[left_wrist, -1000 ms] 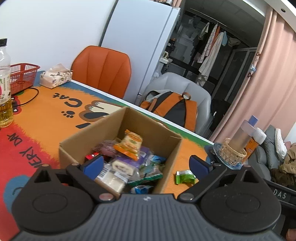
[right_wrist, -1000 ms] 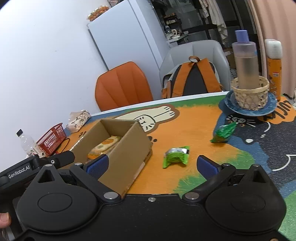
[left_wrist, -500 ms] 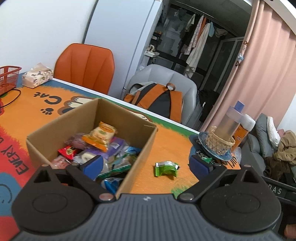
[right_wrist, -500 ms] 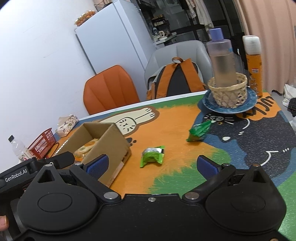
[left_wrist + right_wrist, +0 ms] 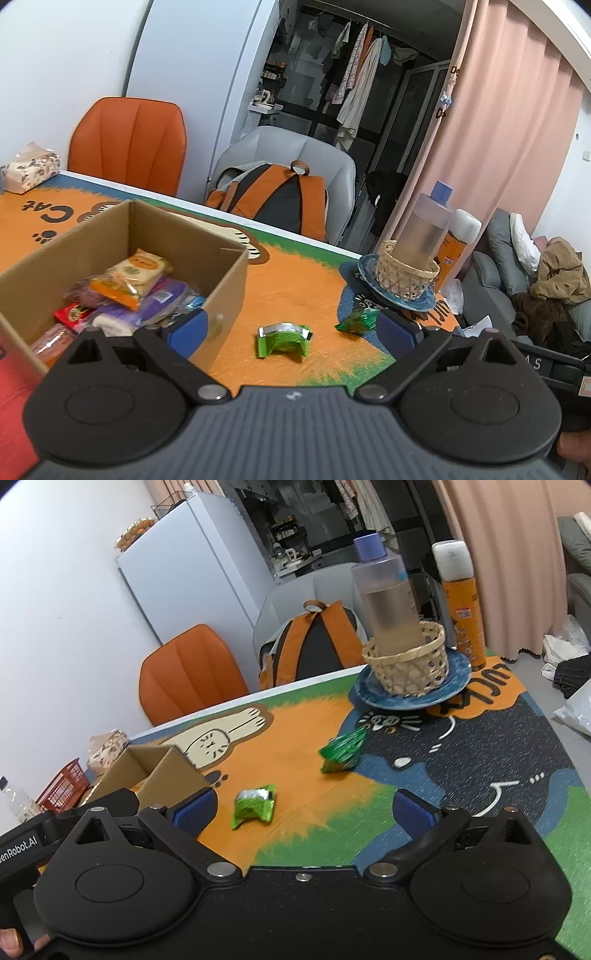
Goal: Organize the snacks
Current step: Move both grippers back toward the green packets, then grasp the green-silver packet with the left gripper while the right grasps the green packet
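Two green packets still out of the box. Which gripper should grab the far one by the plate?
Right, probably. The far packet lies ahead between the right gripper jaws, which are open. The left gripper, also open, centres on the near packet beside the box.

the cardboard box [image 5: 225, 288] is cut off at the left edge, its lower snacks [image 5: 110, 310] buried.

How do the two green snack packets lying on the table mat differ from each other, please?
The light green packet is lime-coloured with a silvery patch on top; the dark green packet is deeper green with fine stripes. The light green packet lies nearer the cardboard box and both grippers, arched up in the middle; the dark green packet lies farther off, toward the blue plate, crumpled into a wedge. Both lie loose on the table mat, outside the box, with neither gripper touching them.
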{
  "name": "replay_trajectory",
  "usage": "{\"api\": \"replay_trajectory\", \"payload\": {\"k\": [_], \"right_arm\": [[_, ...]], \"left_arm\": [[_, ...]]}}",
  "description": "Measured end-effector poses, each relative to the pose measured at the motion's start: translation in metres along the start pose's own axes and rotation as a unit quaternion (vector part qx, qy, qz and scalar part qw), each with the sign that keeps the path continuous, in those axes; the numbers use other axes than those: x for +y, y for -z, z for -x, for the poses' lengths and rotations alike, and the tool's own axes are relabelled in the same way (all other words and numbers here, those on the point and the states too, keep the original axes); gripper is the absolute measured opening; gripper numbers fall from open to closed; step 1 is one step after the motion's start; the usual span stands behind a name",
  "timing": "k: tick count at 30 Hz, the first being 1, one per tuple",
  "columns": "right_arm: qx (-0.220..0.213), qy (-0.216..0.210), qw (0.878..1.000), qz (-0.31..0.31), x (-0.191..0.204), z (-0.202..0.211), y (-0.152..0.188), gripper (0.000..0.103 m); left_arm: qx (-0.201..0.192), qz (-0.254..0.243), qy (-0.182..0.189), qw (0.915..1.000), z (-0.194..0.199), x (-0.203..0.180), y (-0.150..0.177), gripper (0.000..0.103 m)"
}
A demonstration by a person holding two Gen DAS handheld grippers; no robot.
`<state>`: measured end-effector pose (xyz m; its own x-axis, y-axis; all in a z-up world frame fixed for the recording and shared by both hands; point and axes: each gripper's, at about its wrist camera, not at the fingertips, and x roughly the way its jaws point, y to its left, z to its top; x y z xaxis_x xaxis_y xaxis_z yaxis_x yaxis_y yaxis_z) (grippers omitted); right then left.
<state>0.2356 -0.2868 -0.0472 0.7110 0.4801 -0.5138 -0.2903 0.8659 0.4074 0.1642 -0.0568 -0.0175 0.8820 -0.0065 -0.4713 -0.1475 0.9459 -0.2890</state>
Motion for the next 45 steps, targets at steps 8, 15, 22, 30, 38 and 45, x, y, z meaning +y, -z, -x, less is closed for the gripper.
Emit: {"api": "replay_trajectory", "payload": {"k": [8,15,22,30,38,45], "right_arm": [[0.0,0.0,1.0,-0.028,-0.023,-0.016,-0.009,0.102],[0.011,-0.007,0.999,-0.034,-0.034,-0.037,-0.017,0.098],[0.029,-0.015,0.999,-0.032,-0.035,-0.064,-0.029,0.095],[0.049,-0.008,0.998,-0.034,-0.039,-0.097,-0.034,0.091],[0.053,-0.018,0.997,-0.049,-0.05,-0.124,-0.024,0.087],[0.036,-0.027,0.998,-0.052,-0.05,-0.134,-0.023,0.078]], "left_arm": [[0.011,-0.019,-0.004,0.9998,-0.024,-0.015,0.005,0.093],[0.029,-0.026,-0.012,0.9992,-0.051,-0.022,0.012,0.087],[0.04,-0.03,-0.028,0.9984,-0.077,-0.027,0.018,0.085],[0.052,-0.028,-0.055,0.9968,-0.107,-0.024,0.024,0.081],[0.061,-0.036,-0.075,0.9946,-0.129,-0.026,0.033,0.076],[0.065,-0.038,-0.087,0.9934,-0.142,-0.027,0.039,0.07]]}}
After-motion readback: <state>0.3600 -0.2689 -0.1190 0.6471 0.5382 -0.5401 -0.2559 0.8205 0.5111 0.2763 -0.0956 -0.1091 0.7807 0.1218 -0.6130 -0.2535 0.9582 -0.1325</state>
